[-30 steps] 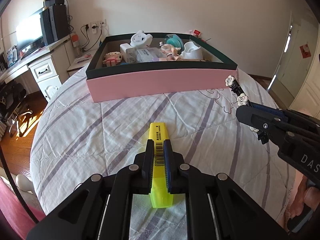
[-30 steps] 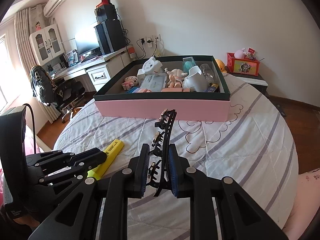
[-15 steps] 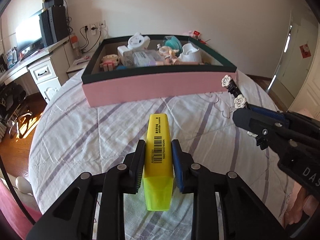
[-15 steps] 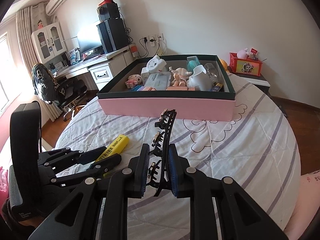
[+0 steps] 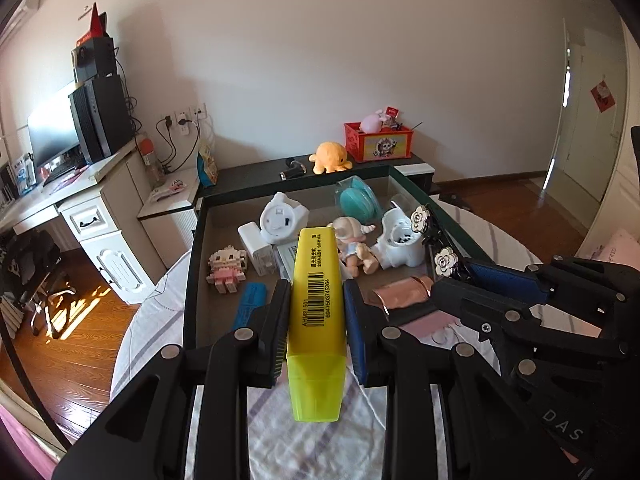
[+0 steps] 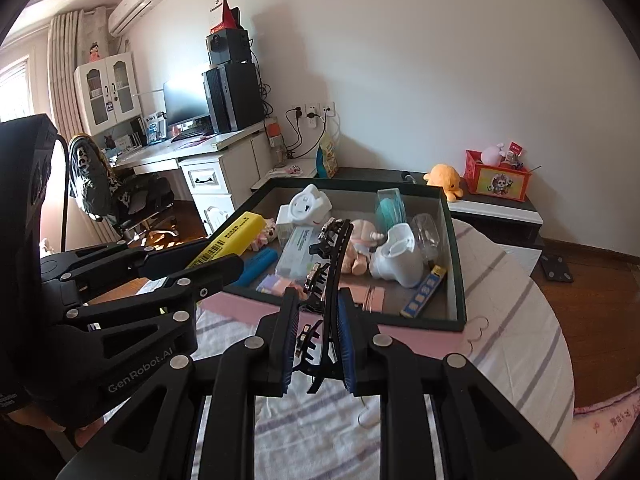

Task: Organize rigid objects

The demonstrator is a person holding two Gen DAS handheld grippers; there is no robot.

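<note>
Bed [image 6: 500, 320]; left gripper [image 5: 316, 320] clamps highlighter [image 5: 318, 304], long axis toward box [image 5: 192, 280]

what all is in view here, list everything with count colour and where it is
highlighter: 1, yellow, in left gripper over box
hair clip: 1, black with white flowers, in right gripper
box: 1, pink with dark green rim, on bed
doll: 1, pink, inside box
block figure: 1, pink and white, box left side
white cup: 1, inside box
octopus plush: 1, orange, cabinet behind box
red crate: 1, same cabinet
left gripper: 1, black
right gripper: 1, black
</note>
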